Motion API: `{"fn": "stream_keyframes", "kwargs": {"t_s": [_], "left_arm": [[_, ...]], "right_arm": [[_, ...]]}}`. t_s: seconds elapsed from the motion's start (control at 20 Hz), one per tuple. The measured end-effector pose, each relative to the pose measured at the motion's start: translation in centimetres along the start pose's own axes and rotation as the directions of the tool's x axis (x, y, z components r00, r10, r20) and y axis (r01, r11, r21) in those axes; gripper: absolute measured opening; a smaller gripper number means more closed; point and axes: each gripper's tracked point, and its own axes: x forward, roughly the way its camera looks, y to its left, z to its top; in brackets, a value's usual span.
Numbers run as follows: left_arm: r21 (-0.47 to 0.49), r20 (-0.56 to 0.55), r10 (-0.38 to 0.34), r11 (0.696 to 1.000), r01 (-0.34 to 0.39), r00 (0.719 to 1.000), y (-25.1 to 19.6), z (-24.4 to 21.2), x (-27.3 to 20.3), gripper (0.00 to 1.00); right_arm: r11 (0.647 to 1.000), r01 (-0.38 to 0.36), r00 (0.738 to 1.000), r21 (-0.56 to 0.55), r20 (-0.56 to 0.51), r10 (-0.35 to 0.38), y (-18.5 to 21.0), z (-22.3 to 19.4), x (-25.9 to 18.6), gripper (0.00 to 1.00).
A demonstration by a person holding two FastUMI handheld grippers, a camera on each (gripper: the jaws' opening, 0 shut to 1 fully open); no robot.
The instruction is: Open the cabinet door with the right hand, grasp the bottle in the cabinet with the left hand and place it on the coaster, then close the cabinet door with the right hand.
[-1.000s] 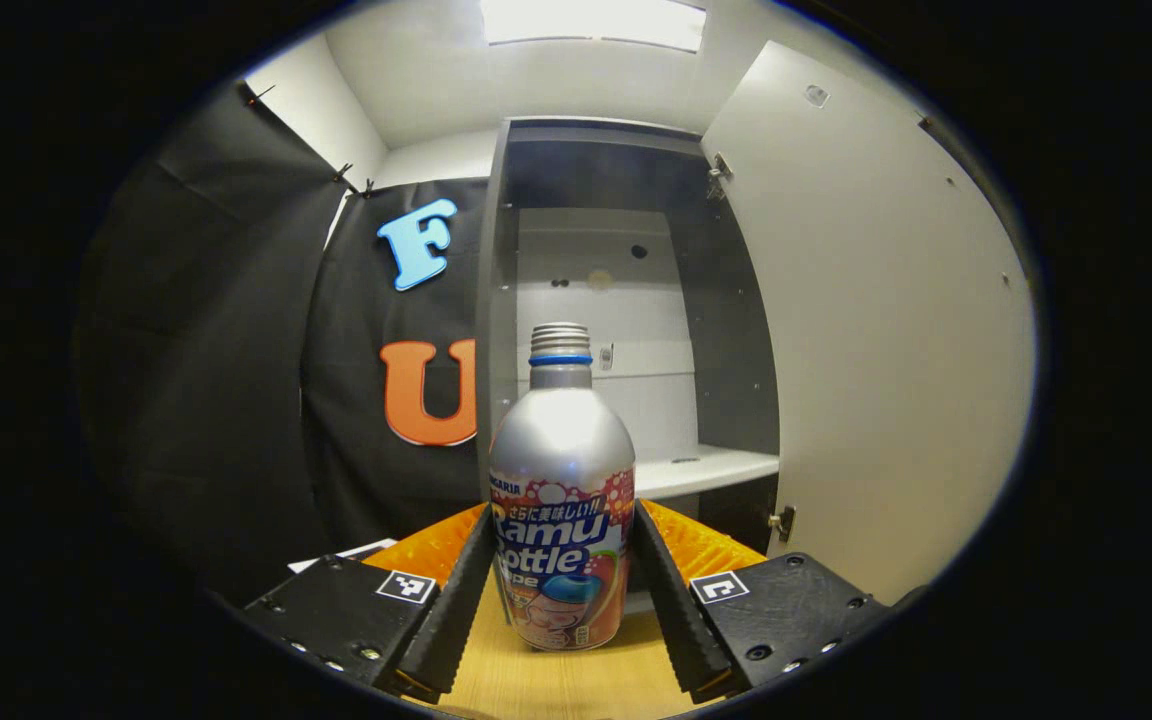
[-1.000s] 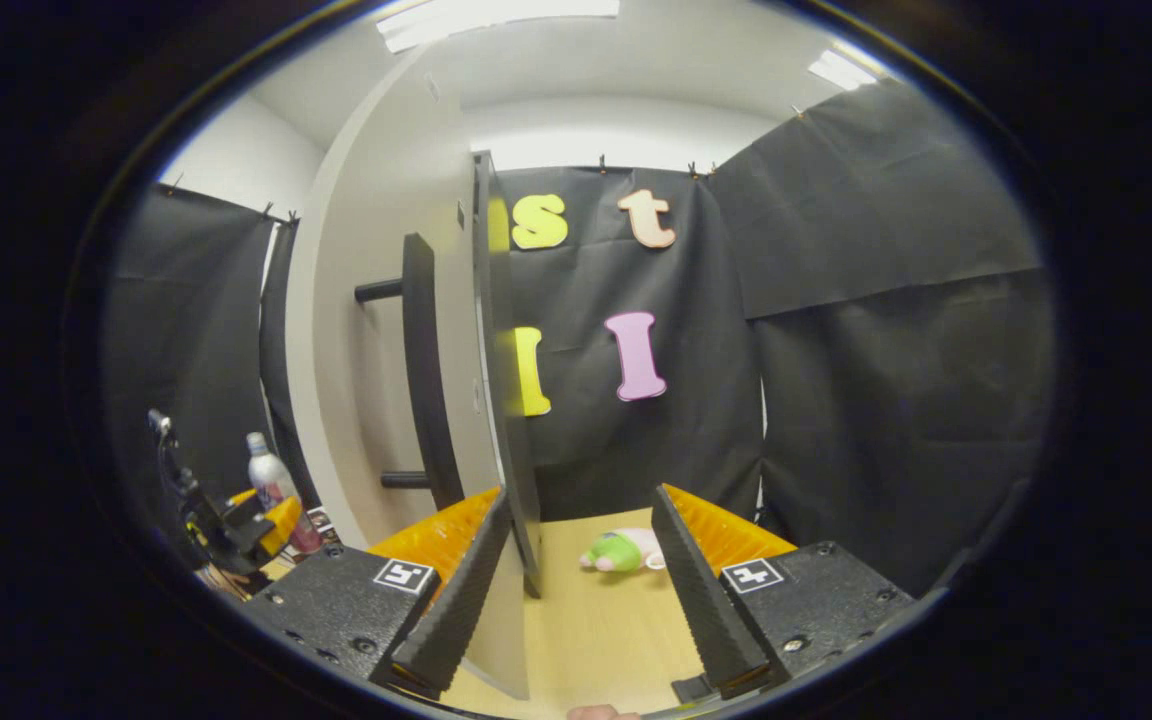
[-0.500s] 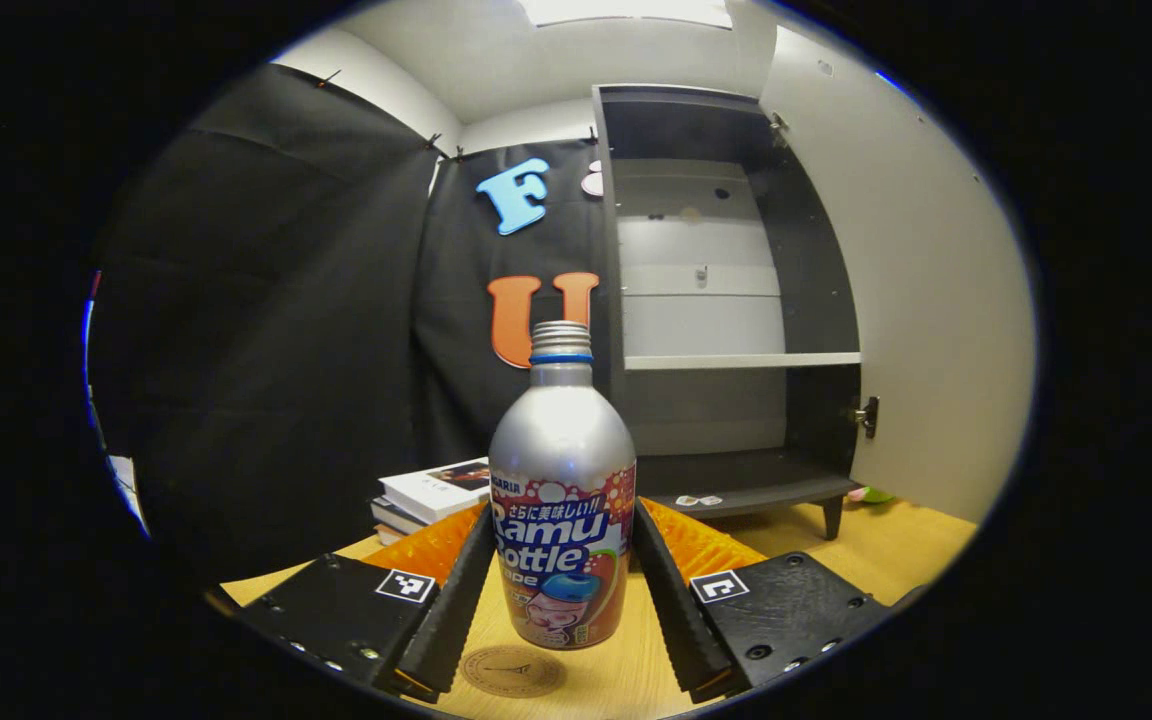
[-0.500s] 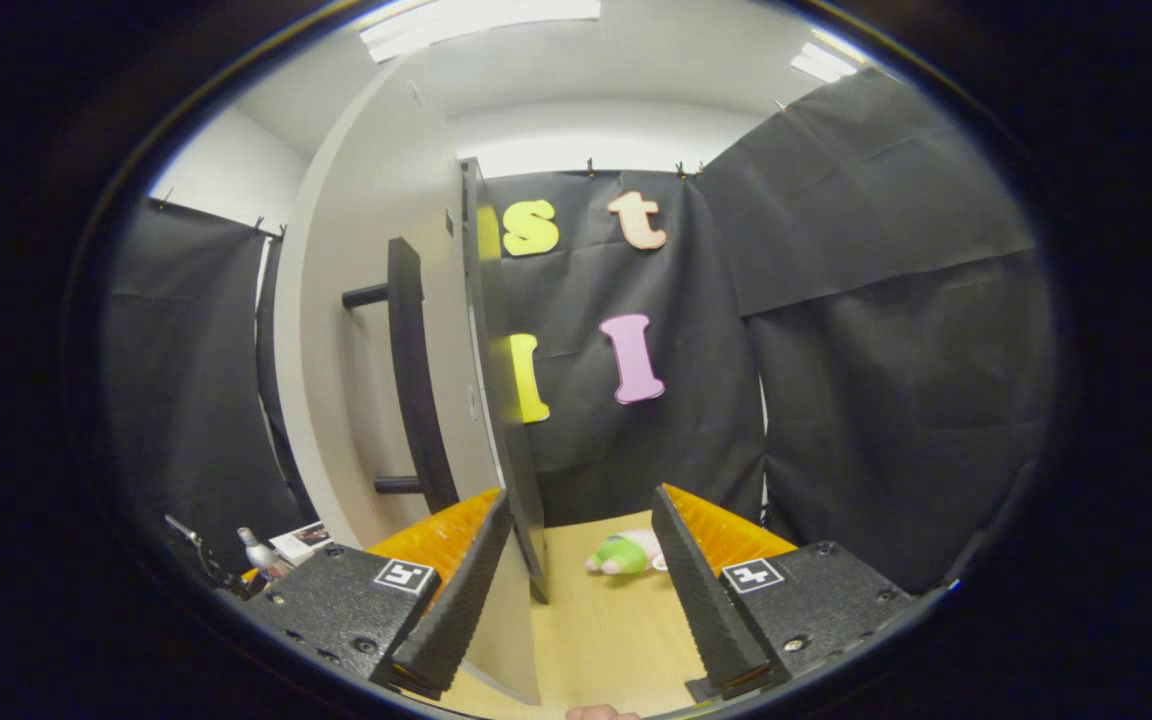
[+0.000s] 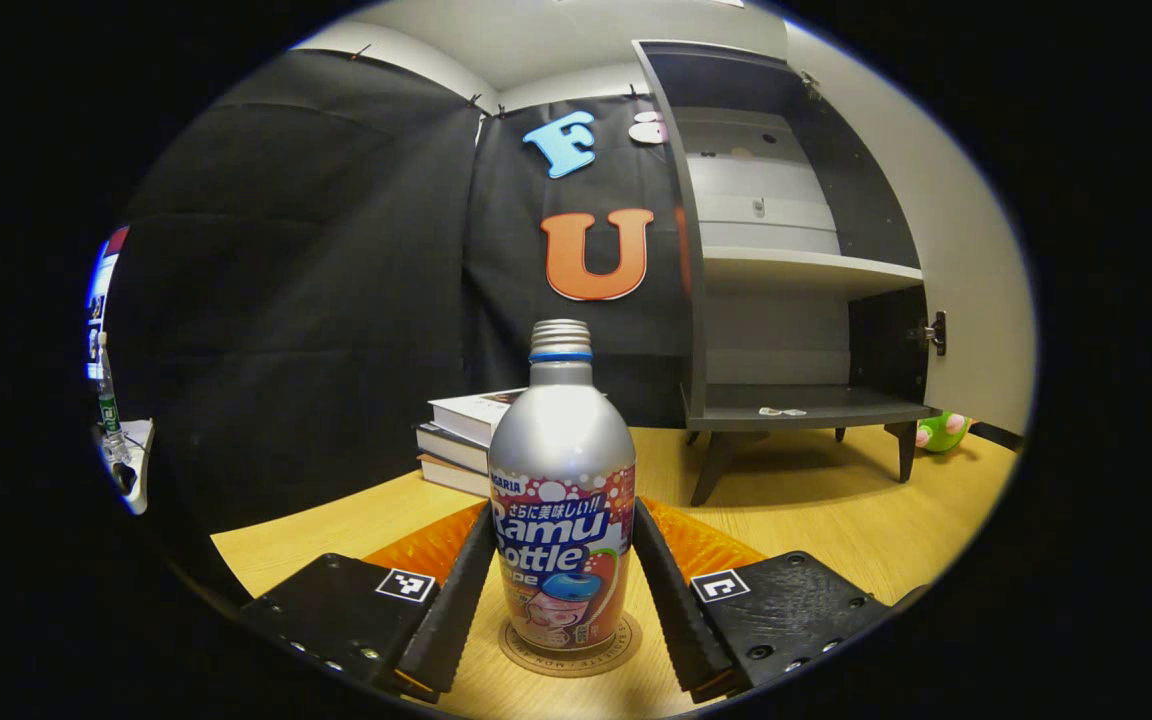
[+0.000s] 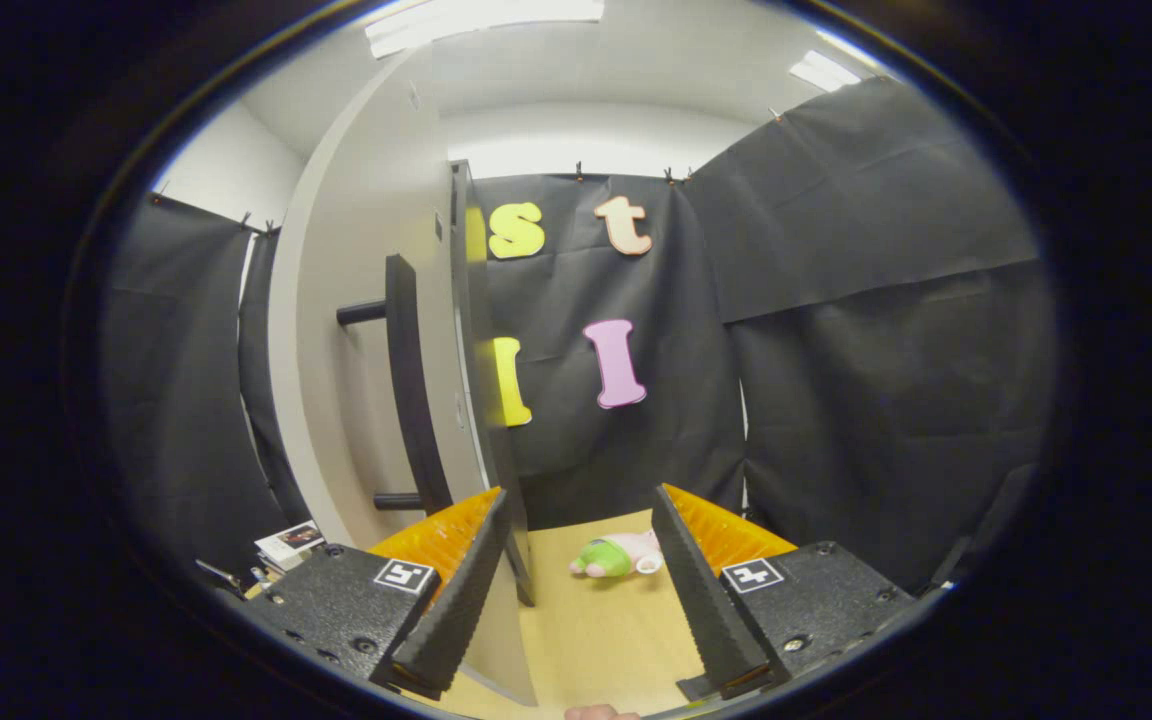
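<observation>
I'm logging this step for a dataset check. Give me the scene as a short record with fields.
bottle: upright on the coaster, cap off
left gripper: fingers pressed on both sides of the bottle
cabinet: open, shelves bare apart from small scraps
cabinet door: swung open, edge between the right gripper fingers, not clamped
books: stacked behind the bottle
plush toy: lying on the table
</observation>
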Motion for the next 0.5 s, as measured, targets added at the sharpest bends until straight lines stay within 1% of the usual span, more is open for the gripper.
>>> {"fn": "stream_keyframes", "kwargs": {"t_s": [0.15,0.25,0.5], "left_arm": [[0.006,-0.028,-0.018,1.000,0.018,0.999,-0.41,-1.21,0.31,0.78],[0.022,-0.023,-0.024,0.999,0.025,0.999,-0.51,-1.18,0.34,0.78],[0.017,-0.010,-0.022,1.000,0.022,1.000,-0.39,-1.42,-0.01,0.78]], "right_arm": [[1.000,0.011,1.000,-0.006,0.010,-0.011,-0.17,0.16,0.16,0.90],[1.000,0.016,1.000,-0.004,0.008,-0.016,-0.23,0.15,0.17,0.90],[1.000,0.026,1.000,0.000,0.011,-0.026,-0.31,0.28,0.21,0.90]]}}
